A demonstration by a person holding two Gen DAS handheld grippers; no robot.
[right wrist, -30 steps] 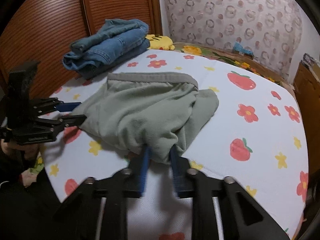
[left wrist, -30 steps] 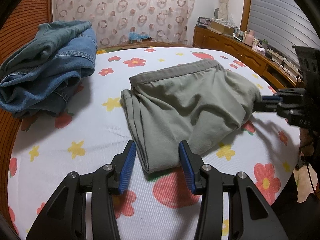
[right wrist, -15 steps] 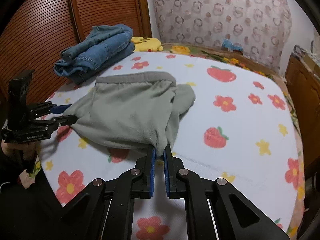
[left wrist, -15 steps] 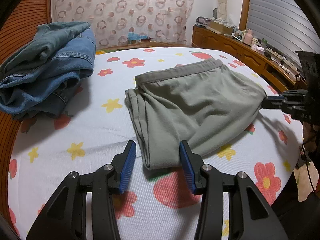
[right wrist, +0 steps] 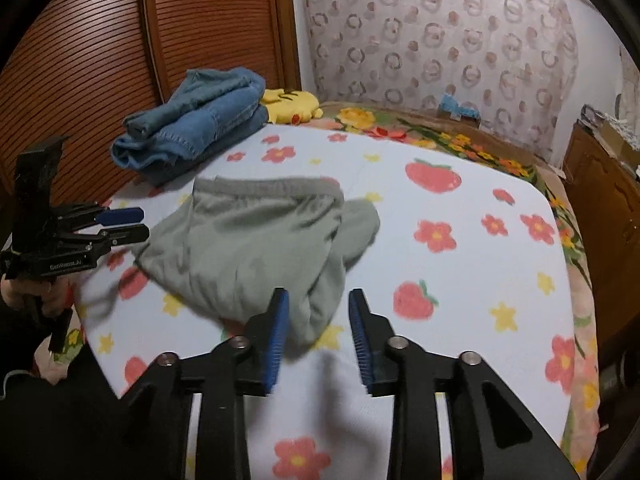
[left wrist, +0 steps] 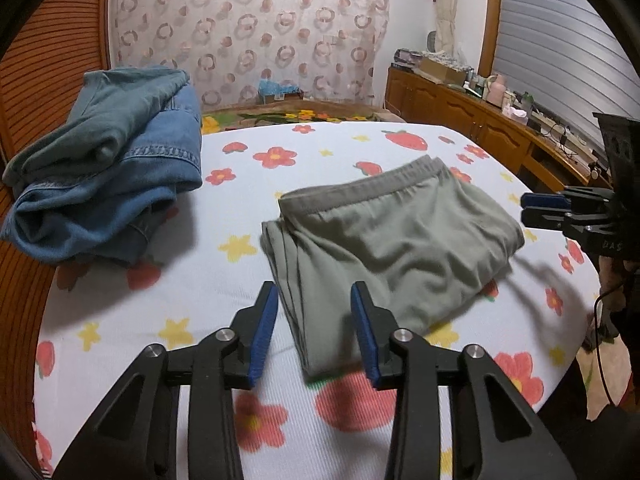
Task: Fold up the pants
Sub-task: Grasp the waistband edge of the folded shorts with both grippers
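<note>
The right gripper (right wrist: 316, 332) has just let go of the pants (right wrist: 256, 248), fingers parted, while the left gripper's (left wrist: 314, 328) fingers, narrowing, straddle the near fold, so this fold looks done.

The green pants (left wrist: 384, 248) are soft matt cloth with a ribbed waistband. They lie on a bed sheet (left wrist: 224, 292) of fine ribbed cloth (printed with flowers and strawberries). Behind the pants to the left, the folded jeans (left wrist: 108, 184) are thick denim, rough and faded. The left gripper (left wrist: 314, 332) is matt black plastic with blue ridged pads and shiny metal pins.
</note>
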